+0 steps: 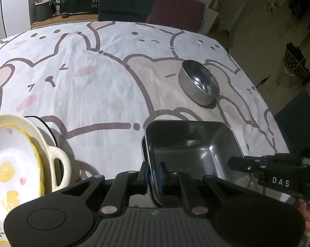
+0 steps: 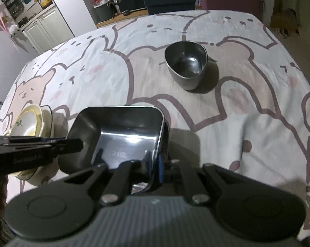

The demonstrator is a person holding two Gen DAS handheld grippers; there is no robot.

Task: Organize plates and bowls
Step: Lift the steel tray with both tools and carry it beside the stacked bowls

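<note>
The tabletop point(image 1: 76, 94), under a cloth printed with cartoon bears, carries everything here. Largest on it is the stack of ceramic plates point(image 1: 14, 156) at its left side, a cream handled dish under a plate with yellow flowers; those look heavy and chippable. Next comes the square metal tray point(image 1: 187, 150), near the front edge and held from both sides: the left tongs point(image 1: 153, 175) are pinched narrow on its left wall, and the right tongs point(image 2: 155, 164) are clamped the same way on its right wall. It seems light, stiff and slick, so the thin rim is the sensible place to grip. Smallest is the round steel bowl point(image 2: 185, 65), standing alone well beyond the tray.
</note>
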